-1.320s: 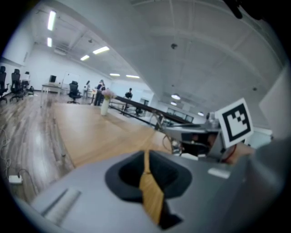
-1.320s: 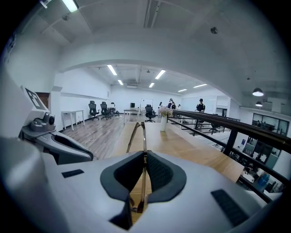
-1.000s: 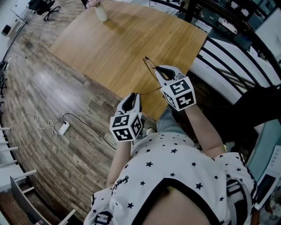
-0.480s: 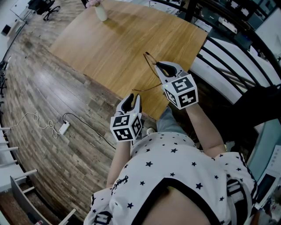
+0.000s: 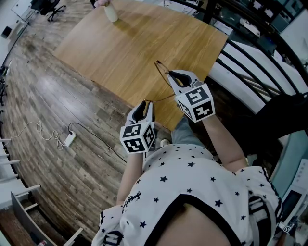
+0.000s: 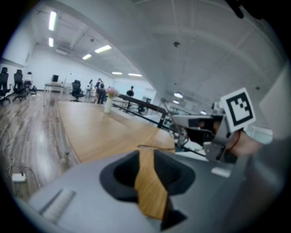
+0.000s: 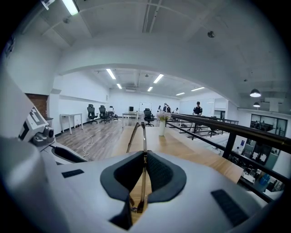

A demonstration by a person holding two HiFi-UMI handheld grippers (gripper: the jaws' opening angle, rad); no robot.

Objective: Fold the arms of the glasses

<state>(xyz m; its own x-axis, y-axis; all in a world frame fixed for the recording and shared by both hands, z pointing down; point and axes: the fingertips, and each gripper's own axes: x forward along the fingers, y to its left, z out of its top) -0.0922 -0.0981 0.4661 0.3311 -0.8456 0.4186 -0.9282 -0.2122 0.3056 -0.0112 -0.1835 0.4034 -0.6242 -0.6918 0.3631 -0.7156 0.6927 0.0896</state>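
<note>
The right claw (image 5: pixel 176 78) is pinching the glasses (image 7: pixel 143 136). Its 2 jaws press on the thin frame, and the frame sticks out in front of them. The glasses are over the near edge of the brown desk (image 5: pixel 134 43). I cannot tell if they touch the wood.

1 thin arm (image 6: pixel 154 147) of the glasses reaches sideways toward the left claw (image 5: pixel 143 109). The left claw is spread wide, and its jaws have just been opening. Nothing is between them. Only the wood of the desk shows through the gap. The tip of the arm sits just in front of the jaws, and they do not grip it.

At the far end of the desk stands a white vase (image 5: pixel 110 13) with flowers. On the wooden floor (image 5: pixel 43 96) beside the desk lies a white power strip (image 5: pixel 70 140) with its cord. The person wears a white shirt (image 5: pixel 192 187) with little dark stars.
</note>
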